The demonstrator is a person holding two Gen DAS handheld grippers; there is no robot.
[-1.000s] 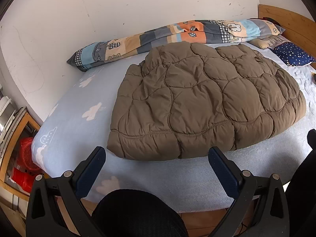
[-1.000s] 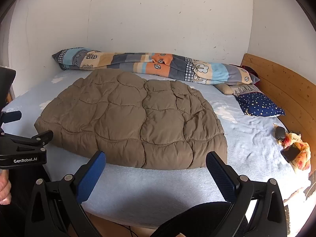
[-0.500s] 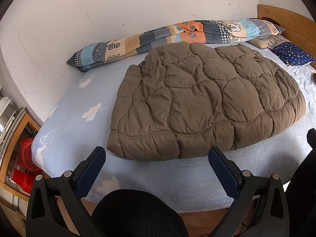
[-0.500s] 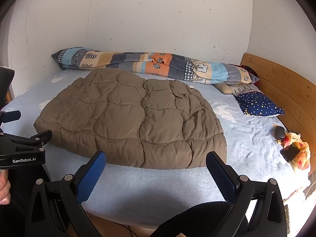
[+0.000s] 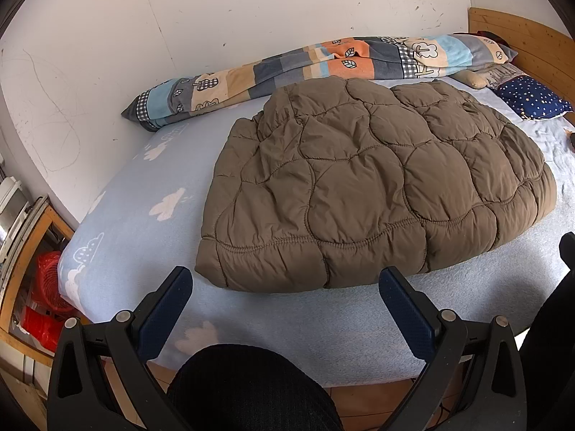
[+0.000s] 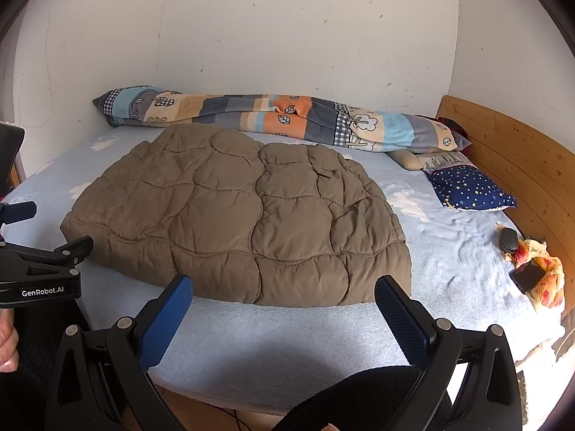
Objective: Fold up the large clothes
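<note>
The left gripper (image 5: pixel 285 300) hangs short of the bed's near edge with its blue-padded fingers (image 5: pixel 163 314) spread wide, nothing between them and touching nothing; the right gripper (image 6: pixel 284 307) is held the same way, its jaws far apart and empty above the front of the mattress; in the right wrist view the black body of the left tool shows at the left margin, printed in white with "GenRobot.AI" (image 6: pixel 42 291), the only writing that can be read, and part of a hand (image 6: pixel 6 348) shows just beneath it. Just beyond both sets of fingers lies the brown quilted coat (image 6: pixel 237 215), flat on the light blue sheet (image 6: pixel 273 341) with white cloud prints; its stitched hem runs along the near edge of the bed, so its longer spread lies across the view from left to right, while the narrower end points toward the white wall (image 6: pixel 273 36). Behind the coat, against that wall, a rolled patchwork blanket (image 6: pixel 273 118) stretches lengthwise; to the right sit a navy pillow with stars (image 6: pixel 470 188) beside the wooden headboard (image 6: pixel 514 158), and nearer the corner a dark phone (image 6: pixel 527 277) on a flowered cloth (image 6: pixel 548 280); dark-clad knees (image 5: pixel 248 388) fill the bottom of both views.
</note>
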